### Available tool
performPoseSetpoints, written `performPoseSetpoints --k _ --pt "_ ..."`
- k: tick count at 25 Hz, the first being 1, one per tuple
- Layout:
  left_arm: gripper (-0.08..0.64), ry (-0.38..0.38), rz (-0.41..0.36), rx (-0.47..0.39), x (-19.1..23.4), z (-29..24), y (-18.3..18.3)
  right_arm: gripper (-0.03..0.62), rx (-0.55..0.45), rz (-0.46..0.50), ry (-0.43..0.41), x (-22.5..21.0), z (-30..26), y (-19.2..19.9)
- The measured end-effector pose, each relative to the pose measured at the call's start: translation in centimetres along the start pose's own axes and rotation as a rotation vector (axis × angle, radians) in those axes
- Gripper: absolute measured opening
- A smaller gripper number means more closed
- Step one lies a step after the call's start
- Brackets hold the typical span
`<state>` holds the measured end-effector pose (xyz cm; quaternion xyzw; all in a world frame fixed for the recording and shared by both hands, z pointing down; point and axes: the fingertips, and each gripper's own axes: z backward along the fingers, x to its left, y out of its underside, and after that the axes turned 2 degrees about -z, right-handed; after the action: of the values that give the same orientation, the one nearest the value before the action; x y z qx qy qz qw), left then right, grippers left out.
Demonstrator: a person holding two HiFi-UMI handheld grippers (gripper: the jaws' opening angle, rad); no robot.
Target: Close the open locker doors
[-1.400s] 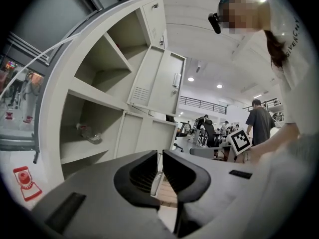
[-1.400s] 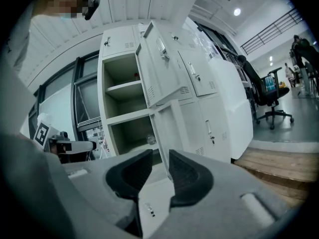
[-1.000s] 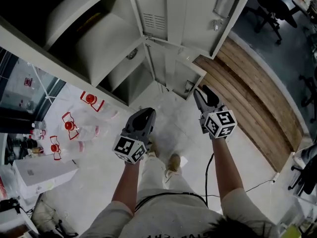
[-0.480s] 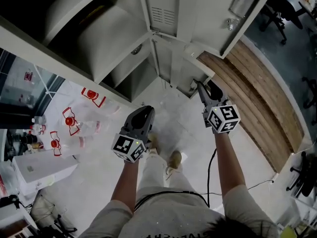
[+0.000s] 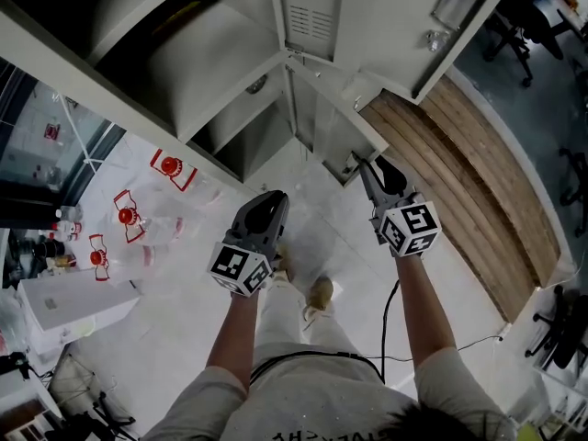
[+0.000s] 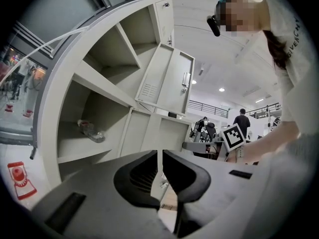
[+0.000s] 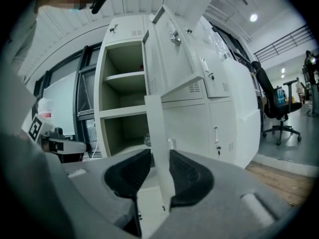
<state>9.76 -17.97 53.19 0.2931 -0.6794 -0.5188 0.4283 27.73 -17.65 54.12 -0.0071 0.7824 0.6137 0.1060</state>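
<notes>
Head view: we face the lockers [image 5: 202,72]. The upper door [image 5: 367,26] and lower door [image 5: 326,127] both hang open. The right gripper [image 5: 367,163] is at the lower door's free edge, its marker cube turned toward us. The left gripper [image 5: 271,200] hangs over the floor, apart from both doors and touching nothing. The red-white floor stickers [image 5: 170,168] at left have print too small to read. The shirt print at the bottom edge is cut off.

Left gripper view: the jaws are barely apart, with a thin slit and nothing in it. The upper door swings out ahead. A bottle [image 6: 90,131] lies on a shelf in an open bay, and we can't read its label. We can't make out the shirt lettering at right either.

Right gripper view: the jaws have just been closing. The lower door's edge stands upright between them and fills the gap, with the pads against both faces. Open bays are at left and shut doors at right. A chair [image 7: 276,103] stands far right.
</notes>
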Motion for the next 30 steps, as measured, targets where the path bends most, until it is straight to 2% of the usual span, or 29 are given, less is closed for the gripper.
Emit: performPoseSetpoints --k 6,17,30 --pt "0.029 -0.029 0.014 -0.003 -0.1 1.4 -0.6 0.097 0.013 0.022 -0.046 2.8 0.1 0.2" --pt "0.029 -0.090 0.015 -0.024 1.4 4.9 -0.9 0.097 0.055 0.067 -0.134 8.4 -0.3 1.1" --pt "0.029 -0.157 0.015 -0.035 4.3 8.5 -1.3 0.112 0.077 0.073 -0.233 14.8 -2.5 1.8"
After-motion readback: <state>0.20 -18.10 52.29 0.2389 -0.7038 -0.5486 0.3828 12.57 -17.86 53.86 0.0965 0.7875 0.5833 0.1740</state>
